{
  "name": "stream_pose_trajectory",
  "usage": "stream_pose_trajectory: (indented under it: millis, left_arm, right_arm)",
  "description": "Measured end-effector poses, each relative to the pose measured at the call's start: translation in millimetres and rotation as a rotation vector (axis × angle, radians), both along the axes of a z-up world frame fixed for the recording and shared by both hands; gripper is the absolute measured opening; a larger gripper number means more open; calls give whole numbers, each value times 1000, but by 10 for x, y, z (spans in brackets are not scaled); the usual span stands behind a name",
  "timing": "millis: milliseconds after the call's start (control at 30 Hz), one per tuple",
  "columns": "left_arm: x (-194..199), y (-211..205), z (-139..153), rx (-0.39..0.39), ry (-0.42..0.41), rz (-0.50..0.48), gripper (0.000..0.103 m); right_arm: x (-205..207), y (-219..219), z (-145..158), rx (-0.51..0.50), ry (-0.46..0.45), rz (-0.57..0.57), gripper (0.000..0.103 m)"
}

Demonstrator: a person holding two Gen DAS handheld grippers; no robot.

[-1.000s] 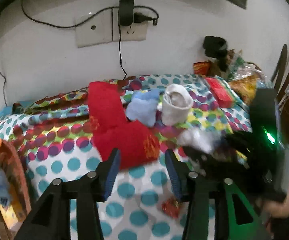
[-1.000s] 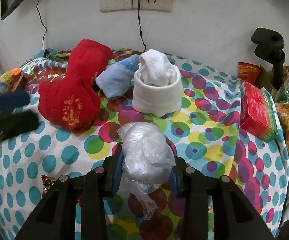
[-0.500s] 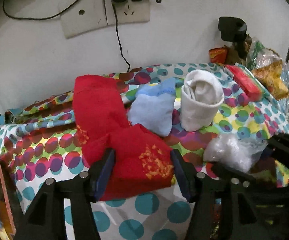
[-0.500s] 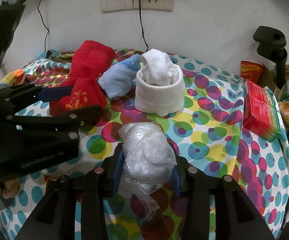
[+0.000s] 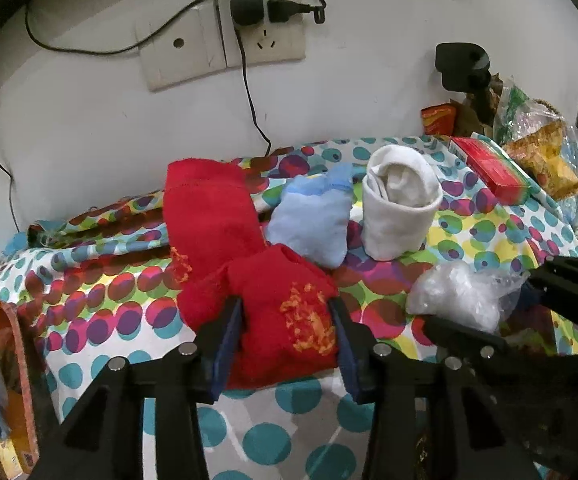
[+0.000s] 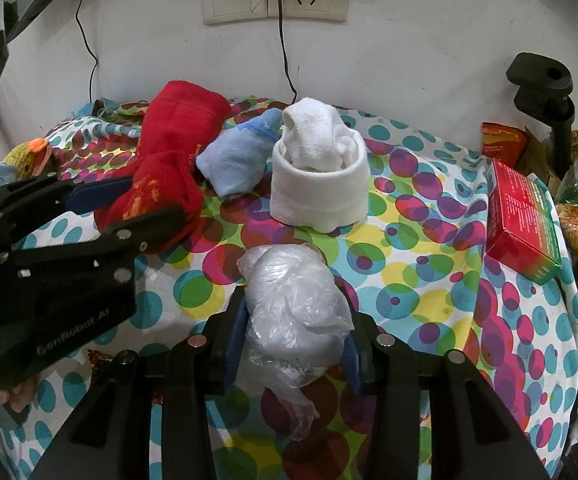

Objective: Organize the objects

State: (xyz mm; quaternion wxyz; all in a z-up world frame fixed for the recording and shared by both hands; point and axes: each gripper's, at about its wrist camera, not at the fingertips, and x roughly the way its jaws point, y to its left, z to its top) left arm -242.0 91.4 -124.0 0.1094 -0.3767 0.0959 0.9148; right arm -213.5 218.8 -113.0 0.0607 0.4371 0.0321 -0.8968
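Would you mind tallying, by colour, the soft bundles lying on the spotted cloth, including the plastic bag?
Red: 1, the red sock bundle between the left gripper fingers
Light blue: 1, the blue sock bundle
White: 1, the white sock roll
Clear: 1, the plastic bag in the right gripper
Total: 4

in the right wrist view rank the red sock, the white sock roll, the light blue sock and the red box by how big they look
1. red sock
2. white sock roll
3. red box and light blue sock: these look alike, so no ranking between them.
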Motion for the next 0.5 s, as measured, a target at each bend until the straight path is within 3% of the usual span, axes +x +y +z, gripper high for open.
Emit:
stream_pose_trajectory:
  millis: [500]
  left_arm:
    - [259, -83, 63, 12, -9, -30, 44]
  right_arm:
    - [2, 0, -5, 0, 0, 0, 41]
